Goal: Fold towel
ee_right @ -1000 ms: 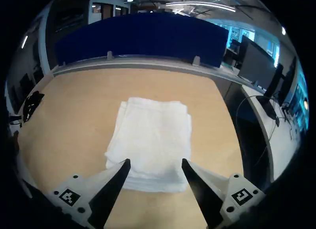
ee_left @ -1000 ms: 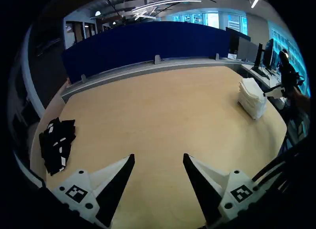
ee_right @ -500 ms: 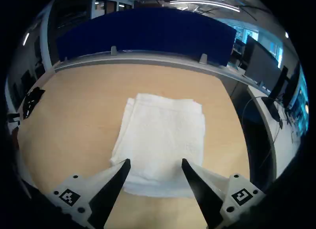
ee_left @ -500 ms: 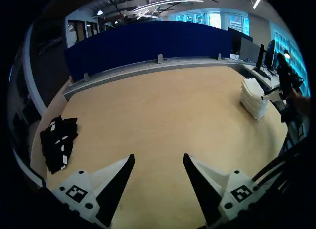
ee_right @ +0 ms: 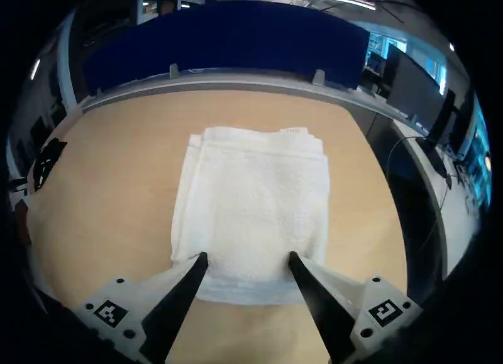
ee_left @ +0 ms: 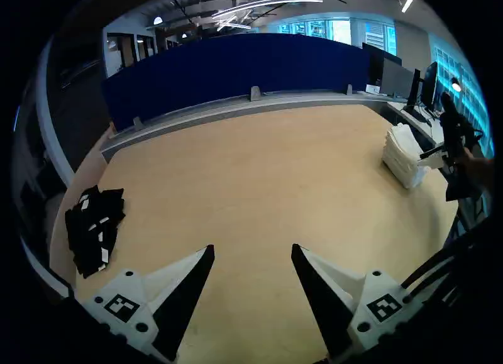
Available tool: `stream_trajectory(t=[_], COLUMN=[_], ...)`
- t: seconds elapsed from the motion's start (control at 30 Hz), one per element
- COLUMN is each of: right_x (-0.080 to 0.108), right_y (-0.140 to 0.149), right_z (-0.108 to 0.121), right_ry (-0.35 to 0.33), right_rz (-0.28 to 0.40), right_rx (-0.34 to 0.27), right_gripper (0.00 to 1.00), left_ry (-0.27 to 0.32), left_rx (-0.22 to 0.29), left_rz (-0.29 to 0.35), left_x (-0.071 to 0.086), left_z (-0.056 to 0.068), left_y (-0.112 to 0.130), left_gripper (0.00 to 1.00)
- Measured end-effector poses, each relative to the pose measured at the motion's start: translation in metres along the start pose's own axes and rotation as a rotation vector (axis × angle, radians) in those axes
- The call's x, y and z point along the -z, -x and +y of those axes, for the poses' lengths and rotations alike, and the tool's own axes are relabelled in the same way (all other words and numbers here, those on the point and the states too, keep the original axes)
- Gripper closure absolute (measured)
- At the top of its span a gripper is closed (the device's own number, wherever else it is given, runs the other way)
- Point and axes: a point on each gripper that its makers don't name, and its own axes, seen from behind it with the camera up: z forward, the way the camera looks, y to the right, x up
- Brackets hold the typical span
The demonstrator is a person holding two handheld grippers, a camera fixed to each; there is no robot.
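Right tongs (ee_right: 246, 255) have neared the towel stack (ee_right: 251, 188); jaws spread.

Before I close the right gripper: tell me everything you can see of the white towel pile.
The white towel pile looks like folded terry cloth, several layers stacked into a neat, roughly square block. The layer edges are slightly uneven at the far left corner. It lies flat on the light wooden table, close to one table edge. The right gripper stands open with its fingertips over the pile's near edge; I cannot tell whether they touch it.
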Motion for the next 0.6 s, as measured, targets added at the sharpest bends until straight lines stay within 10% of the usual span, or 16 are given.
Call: stream_trajectory(t=[0.6], right_x=[0.002], right_y=[-0.066], right_z=[0.002], right_ry=[-0.001], right_rz=[0.093], right_rx=[0.016], right_gripper=[0.00], left_ry=[-0.003], left_rx=[0.005], left_rz=[-0.003], left_x=[-0.002], left_z=[-0.001], left_y=[0.001], left_gripper=[0.09])
